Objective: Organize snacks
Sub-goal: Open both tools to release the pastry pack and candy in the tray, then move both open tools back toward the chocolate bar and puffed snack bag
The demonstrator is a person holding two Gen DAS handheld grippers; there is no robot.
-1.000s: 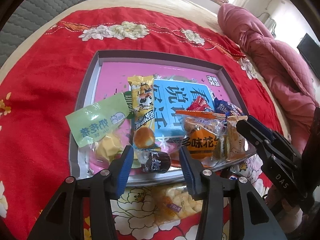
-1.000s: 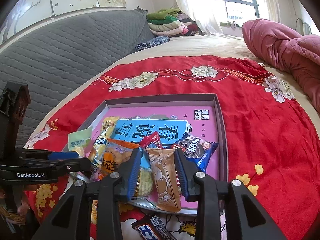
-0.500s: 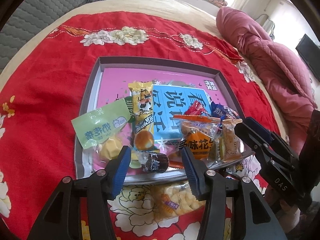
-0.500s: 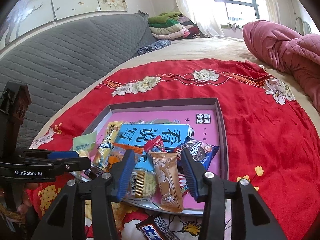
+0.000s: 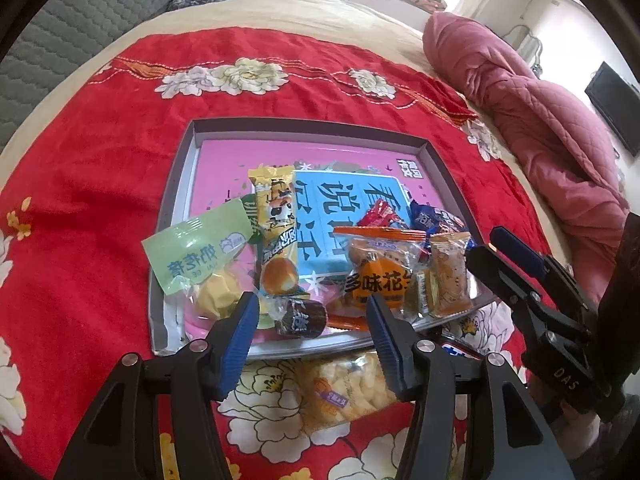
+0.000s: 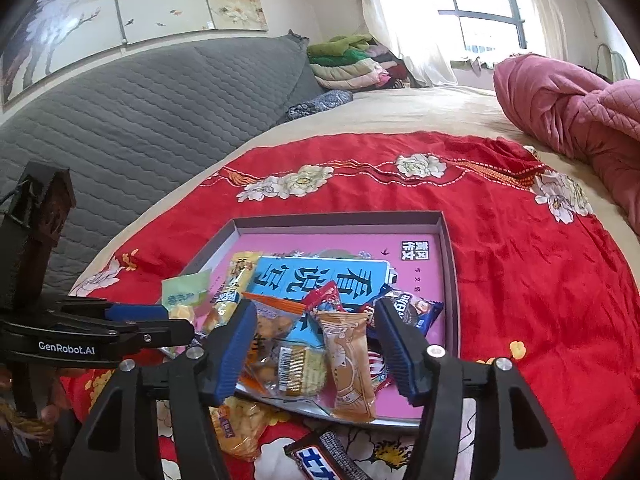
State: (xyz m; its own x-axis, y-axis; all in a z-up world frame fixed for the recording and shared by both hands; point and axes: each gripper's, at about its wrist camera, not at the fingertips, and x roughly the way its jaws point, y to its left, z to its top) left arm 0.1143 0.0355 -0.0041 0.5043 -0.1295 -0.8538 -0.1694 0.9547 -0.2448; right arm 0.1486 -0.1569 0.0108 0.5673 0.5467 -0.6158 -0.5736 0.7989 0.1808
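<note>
Holding snacks, one tray (image 5: 182, 184), two grippers opening

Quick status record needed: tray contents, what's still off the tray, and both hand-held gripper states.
surface: red floral blanket on a bed
tray: shallow grey box with a pink book inside
in tray: green packet, yellow cake bar, orange-labelled bag, tan packet, dark blue cookie pack, small dark candy
off tray, near edge: puffed snack bag, dark chocolate bar
left hand-held gripper: jaws opening, dark candy between them, not pressed
right hand-held gripper: jaws opening, tan packet between them, released
</note>
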